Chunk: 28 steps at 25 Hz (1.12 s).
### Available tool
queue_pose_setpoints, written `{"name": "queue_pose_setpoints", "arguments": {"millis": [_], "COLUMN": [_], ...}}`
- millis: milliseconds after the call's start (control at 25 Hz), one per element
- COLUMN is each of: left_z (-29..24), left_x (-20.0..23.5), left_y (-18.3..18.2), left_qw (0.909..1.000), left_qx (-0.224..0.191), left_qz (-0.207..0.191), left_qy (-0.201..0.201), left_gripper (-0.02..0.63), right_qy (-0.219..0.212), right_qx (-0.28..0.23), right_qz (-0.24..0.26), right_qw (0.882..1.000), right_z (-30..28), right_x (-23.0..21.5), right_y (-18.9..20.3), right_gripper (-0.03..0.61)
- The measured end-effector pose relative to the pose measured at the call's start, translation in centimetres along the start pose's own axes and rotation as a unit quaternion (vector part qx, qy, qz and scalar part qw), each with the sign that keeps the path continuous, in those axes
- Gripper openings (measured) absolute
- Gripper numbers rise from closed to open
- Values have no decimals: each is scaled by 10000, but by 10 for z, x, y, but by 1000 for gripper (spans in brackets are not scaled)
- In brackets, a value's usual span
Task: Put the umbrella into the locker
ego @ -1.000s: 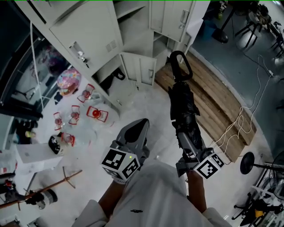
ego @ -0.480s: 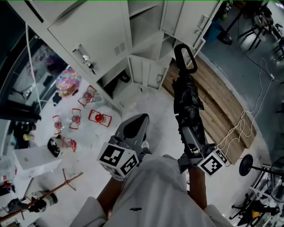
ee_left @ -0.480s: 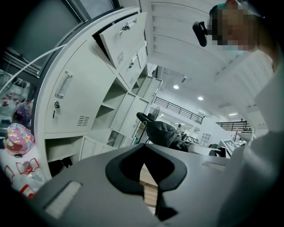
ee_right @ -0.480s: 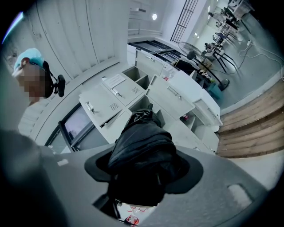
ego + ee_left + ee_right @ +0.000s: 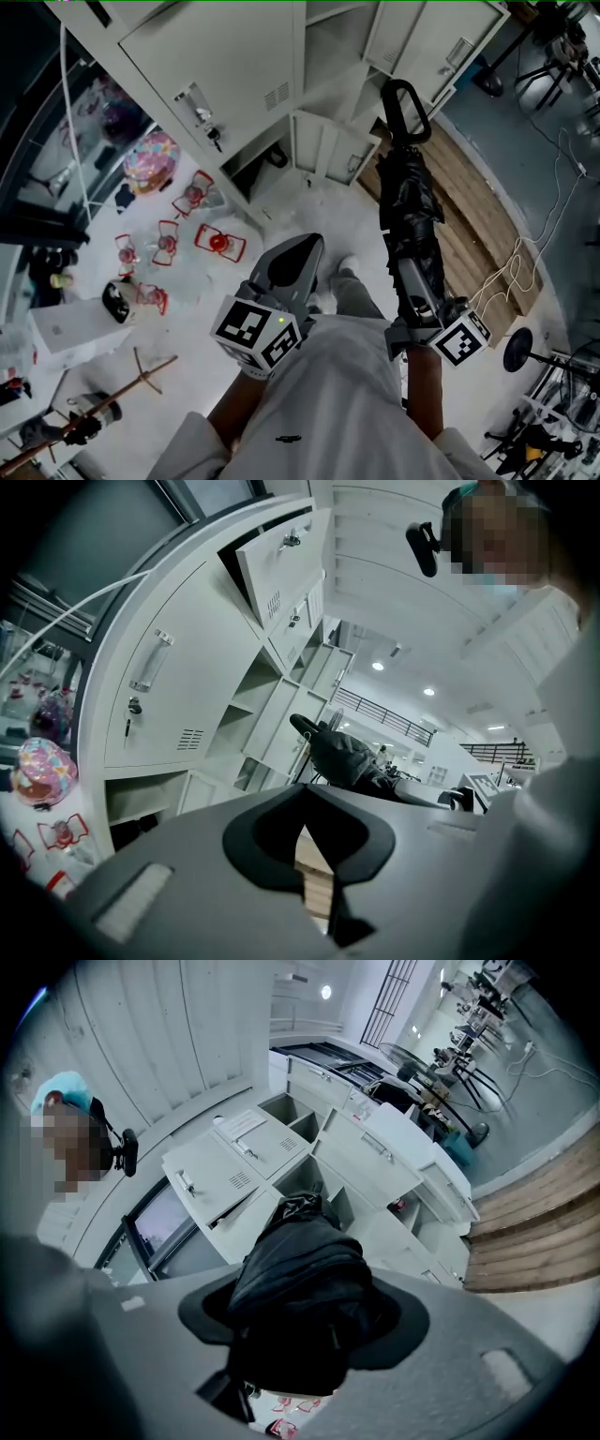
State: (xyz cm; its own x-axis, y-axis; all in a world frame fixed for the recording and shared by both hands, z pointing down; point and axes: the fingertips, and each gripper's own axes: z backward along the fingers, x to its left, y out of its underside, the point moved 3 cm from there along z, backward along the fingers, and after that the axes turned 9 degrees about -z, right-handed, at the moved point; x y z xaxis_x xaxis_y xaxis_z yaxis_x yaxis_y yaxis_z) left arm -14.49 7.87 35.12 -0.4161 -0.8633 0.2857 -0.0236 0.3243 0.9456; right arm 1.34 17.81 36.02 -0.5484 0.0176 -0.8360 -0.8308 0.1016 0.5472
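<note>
Here, the left gripper (image 5: 298, 255) has its jaws pressed together on nothing. Just beside it, the right gripper (image 5: 412, 281) clamps the folded black umbrella (image 5: 410, 202), which reaches forward well past its jaws. Beyond both grippers' tips stands the grey locker (image 5: 234, 75), with several doors open.

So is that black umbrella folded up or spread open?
Folded. The umbrella is a narrow bundle, its black fabric gathered along the shaft, with the loop handle at the far end.
</note>
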Motion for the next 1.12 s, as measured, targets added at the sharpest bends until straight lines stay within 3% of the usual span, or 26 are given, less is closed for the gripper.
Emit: {"name": "queue_pose_setpoints", "arguments": {"millis": [200, 480, 1120], "left_z": [-8, -27, -129], "left_x": [10, 21, 60], "left_y": [-3, -13, -63], "left_qw": [9999, 10000, 9989], "left_qx": [1, -57, -52], "left_qz": [132, 20, -162], "left_qy": [8, -62, -440], "left_gripper": [18, 18, 18], "right_qy": [-17, -154, -462], "right_qx": [42, 165, 275], "right_qz": [-28, -99, 20], "right_qw": [10000, 9997, 9985], "right_z": [-13, -39, -131], "right_x": [-1, -13, -47], "right_y": [-3, -14, -101], "right_gripper": [285, 285, 285]}}
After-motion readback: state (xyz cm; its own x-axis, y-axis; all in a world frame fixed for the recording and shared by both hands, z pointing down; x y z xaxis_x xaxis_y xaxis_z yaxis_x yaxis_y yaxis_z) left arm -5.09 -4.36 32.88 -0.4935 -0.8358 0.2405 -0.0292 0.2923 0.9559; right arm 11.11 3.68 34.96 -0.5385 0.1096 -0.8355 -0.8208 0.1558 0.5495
